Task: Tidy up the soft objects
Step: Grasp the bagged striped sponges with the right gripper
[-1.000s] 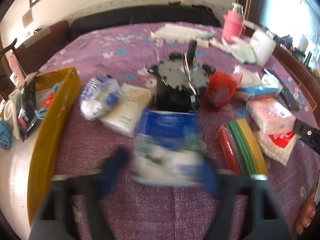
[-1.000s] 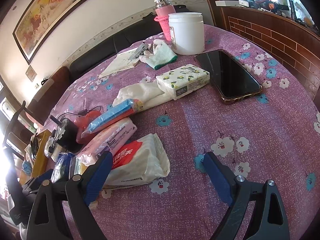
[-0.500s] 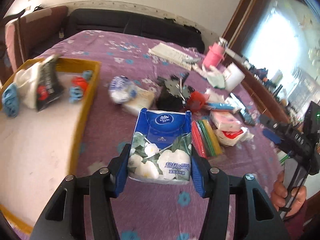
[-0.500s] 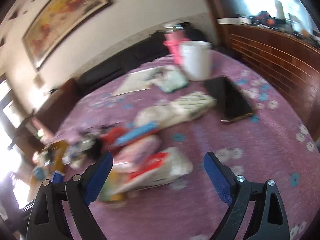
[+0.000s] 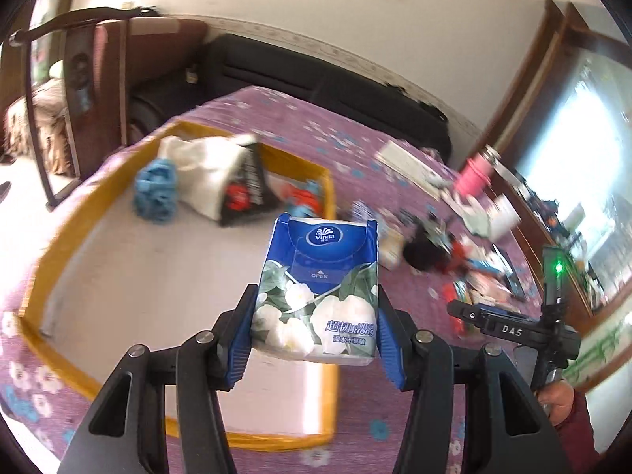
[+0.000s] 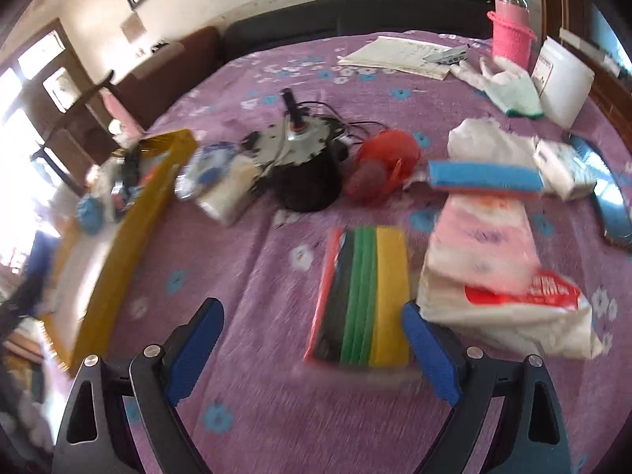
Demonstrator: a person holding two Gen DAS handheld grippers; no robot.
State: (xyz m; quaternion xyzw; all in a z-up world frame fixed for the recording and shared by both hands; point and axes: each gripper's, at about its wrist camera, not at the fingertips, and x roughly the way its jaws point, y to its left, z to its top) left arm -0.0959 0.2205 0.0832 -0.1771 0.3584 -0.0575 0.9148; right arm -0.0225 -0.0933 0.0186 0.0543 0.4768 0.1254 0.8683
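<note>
Hovering above the pale floor of the yellow-rimmed tray point(image 5: 59, 237), the tissue pack point(image 5: 316, 292) is clamped upright in the left gripper point(image 5: 314, 339) and is best lowered flat onto bare floor before release, while the right gripper point(image 6: 312, 349) is held wide and empty over the sponge pack point(image 6: 363, 296).

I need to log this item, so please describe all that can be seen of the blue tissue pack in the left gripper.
The tissue pack is a soft plastic-wrapped pack, blue on top with a Vinda logo and an OPEN tab, white flowers and green leaves below. The left gripper clamps its lower sides between blue pads. It is held upright in the air above the yellow-rimmed tray, touching nothing else.
</note>
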